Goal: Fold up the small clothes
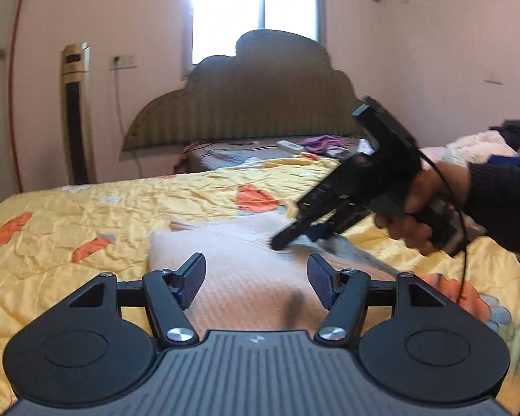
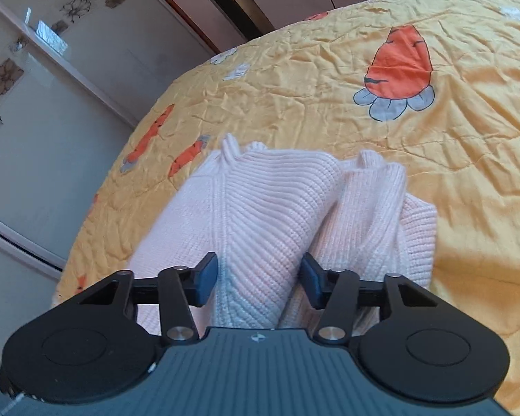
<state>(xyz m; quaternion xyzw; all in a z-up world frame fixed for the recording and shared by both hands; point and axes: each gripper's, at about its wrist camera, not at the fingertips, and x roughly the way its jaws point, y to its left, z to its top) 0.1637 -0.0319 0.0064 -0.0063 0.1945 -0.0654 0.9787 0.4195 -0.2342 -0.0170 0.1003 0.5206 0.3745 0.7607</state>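
We see a bed [image 1: 86, 215] covered by a crumpled yellow quilt [image 2: 312, 79] printed with orange carrots. Directly on the quilt lies a pale pink knitted sweater [image 2: 270, 215], bunched into ridges, its ribbed edge pointing away from us. Farther up the bed, near the padded headboard [image 1: 246, 104], a white remote [image 1: 289, 146] and a purple cloth [image 1: 320, 141] rest on the mattress.

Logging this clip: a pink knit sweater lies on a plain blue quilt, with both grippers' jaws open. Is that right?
Not quite. The pink knit sweater lies on a yellow quilt printed with orange carrots, as the right wrist view shows. Both the left gripper and right gripper do have open jaws.
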